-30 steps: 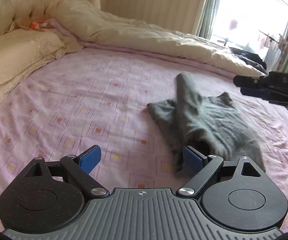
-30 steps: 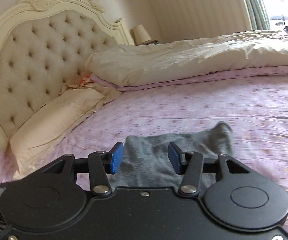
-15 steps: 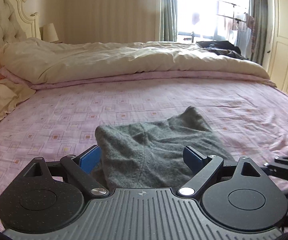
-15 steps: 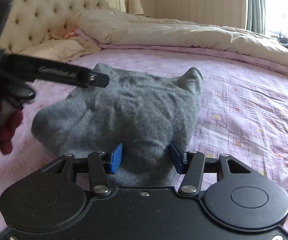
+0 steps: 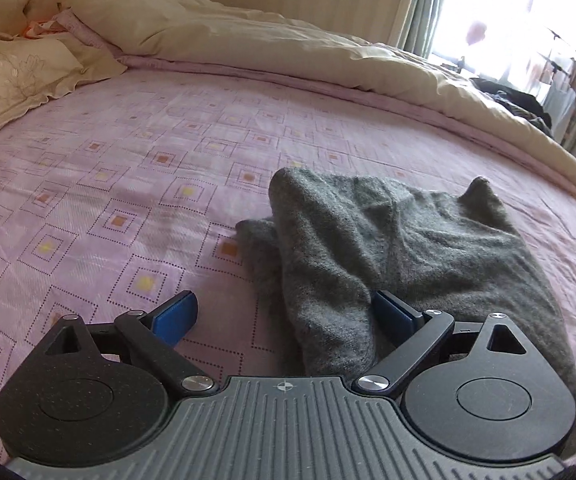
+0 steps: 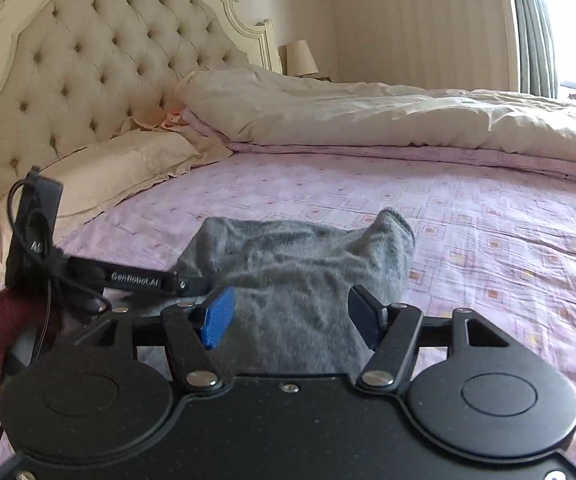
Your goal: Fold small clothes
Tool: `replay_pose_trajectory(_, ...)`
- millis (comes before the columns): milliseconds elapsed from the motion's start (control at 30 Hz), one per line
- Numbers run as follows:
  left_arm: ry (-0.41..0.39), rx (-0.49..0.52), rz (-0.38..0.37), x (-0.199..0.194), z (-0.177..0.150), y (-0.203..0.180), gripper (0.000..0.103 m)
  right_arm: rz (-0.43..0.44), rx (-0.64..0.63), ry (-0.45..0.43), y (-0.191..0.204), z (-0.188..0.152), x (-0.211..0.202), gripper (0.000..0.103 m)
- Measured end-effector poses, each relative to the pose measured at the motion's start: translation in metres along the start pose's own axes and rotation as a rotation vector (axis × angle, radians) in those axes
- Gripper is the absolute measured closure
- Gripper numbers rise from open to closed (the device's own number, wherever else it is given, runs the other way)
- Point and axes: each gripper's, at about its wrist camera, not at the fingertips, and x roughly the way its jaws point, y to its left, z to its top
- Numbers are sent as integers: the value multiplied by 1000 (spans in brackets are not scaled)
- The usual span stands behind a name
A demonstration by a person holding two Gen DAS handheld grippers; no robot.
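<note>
Grey knit garment (image 5: pixel 407 248) is lying rumpled, partly doubled over, on the pink sheet (image 5: pixel 128 184) mid-bed. Both grippers are hovering at its near edge, jaws having just been opening. Left gripper (image 5: pixel 284 312) is spread wide w/ a fold between the pads, not pinched; right gripper (image 6: pixel 291 312) is spread over cloth, also no pinch. Step looks like re-gripping betw. folds; next needs closing on near corners. Lots of free sheet to the left & ahead; duvet (image 5: pixel 288 52) well beyond.
</note>
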Motion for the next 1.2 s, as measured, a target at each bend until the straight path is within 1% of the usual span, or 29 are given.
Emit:
replay_pose_trajectory(100,-3,-16,-7,2,2,-1,7,-17,40,71,-16,11,38,36)
replay_pose_trajectory(200,-4,-9,-14,3,2,1,6,-82,80,144,-34,14,69,36)
replay_pose_trajectory(300,-2,-8,-19,5,3,1,6,-116,105,150,-44,16,75,34)
replay_pose_trajectory(400,0,-1,-18,6,4,-2,5,-133,120,113,-46,18,60,34)
replay_pose_trajectory(467,4,1,-21,7,4,-2,5,-109,154,69,-48,16,41,33)
replay_pose_trajectory(533,14,-1,-30,7,6,-1,5,-82,194,44,-51,13,25,32)
replay_pose_trajectory(567,23,-5,-38,7,8,0,5,-67,219,40,-53,9,16,31)
replay_pose_trajectory(633,46,-29,-59,5,10,3,6,-25,281,44,-57,-2,1,26)
replay_pose_trajectory(733,86,-70,-100,-3,9,8,6,36,361,59,-59,-23,-16,26)
replay_pose_trajectory(800,111,-83,-123,-8,5,10,6,66,402,67,-59,-36,-21,26)
replay_pose_trajectory(867,137,-110,-162,-13,-1,12,6,88,437,73,-59,-46,-22,26)
replay_pose_trajectory(1067,187,-151,-273,-24,-21,5,6,167,513,94,-49,-68,-16,25)
replay_pose_trajectory(1167,176,-159,-278,-19,-22,0,7,192,554,77,-48,-72,-11,25)
replay_pose_trajectory(1200,169,-171,-287,-16,-20,0,7,199,564,79,-46,-72,-9,30)
